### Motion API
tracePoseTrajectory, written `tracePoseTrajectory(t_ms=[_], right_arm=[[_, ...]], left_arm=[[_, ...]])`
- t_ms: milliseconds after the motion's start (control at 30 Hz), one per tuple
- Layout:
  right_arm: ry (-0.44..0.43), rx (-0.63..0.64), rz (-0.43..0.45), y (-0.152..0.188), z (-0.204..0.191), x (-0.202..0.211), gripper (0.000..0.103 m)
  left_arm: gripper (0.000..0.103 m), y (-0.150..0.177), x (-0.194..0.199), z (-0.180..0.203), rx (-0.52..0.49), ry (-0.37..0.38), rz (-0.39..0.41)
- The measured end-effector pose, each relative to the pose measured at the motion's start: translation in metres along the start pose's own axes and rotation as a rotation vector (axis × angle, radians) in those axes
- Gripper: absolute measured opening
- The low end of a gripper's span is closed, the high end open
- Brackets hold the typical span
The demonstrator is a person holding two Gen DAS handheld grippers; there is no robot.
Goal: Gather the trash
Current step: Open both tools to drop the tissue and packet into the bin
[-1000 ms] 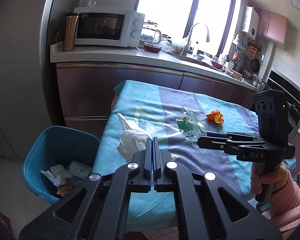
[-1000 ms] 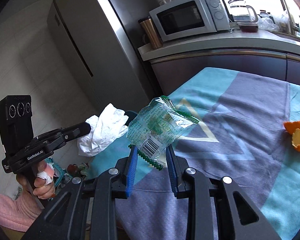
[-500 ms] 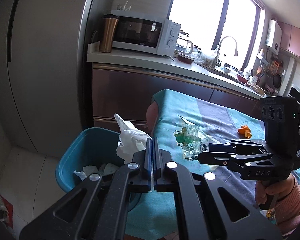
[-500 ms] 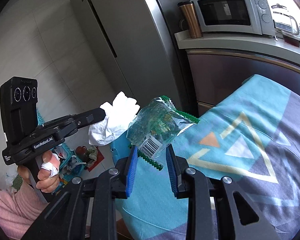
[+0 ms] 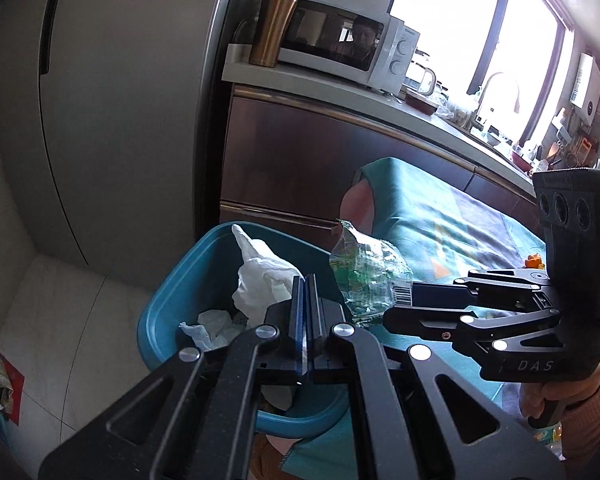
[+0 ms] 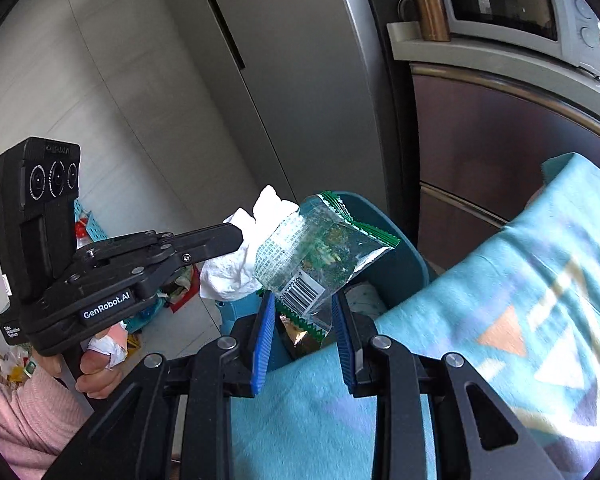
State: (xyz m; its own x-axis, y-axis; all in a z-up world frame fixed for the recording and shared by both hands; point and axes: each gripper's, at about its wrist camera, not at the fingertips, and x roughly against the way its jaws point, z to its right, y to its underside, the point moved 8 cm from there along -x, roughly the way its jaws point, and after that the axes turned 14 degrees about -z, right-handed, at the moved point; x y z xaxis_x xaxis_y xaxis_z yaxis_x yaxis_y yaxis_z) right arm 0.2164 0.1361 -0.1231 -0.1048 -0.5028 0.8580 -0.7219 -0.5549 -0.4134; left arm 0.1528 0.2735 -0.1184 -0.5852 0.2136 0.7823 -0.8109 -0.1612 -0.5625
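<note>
Kitchen: my teal bin (image 5: pixel 172 304) stands beside the cloth-covered table (image 6: pixel 540 280).
Left gripper (image 5: pixel 305 280): clamped on white tissue (image 5: pixel 260 280), above the bin.
Right gripper (image 6: pixel 304 300): pinching the clear wrapper (image 6: pixel 320 252) at the bin's rim.
Left: I judge both drops remain; orange peel (image 5: pixel 534 259) waits on the table.

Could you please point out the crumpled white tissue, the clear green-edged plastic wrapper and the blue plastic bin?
Crumpled white tissue (image 5: pixel 260 280), left wrist view: middle of the wad.
Clear green-edged plastic wrapper (image 6: pixel 320 248), right wrist view: centre of the clear film.
Blue plastic bin (image 5: pixel 168 308), left wrist view: left inner wall.
</note>
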Motion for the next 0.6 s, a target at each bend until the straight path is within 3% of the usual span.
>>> tracePoseTrajectory(t_ms=[300, 600], right_arm=[[0.012, -0.029, -0.102, -0.007, 0.001, -0.040, 0.028], [0.016, -0.053, -0.106, -0.013, 0.004, -0.045, 0.028]], left_arm=[[0.002, -0.001, -0.040, -0.026, 0.045, -0.009, -0.065], [0.002, 0.007, -0.073, -0.035, 0.077, -0.031, -0.117]])
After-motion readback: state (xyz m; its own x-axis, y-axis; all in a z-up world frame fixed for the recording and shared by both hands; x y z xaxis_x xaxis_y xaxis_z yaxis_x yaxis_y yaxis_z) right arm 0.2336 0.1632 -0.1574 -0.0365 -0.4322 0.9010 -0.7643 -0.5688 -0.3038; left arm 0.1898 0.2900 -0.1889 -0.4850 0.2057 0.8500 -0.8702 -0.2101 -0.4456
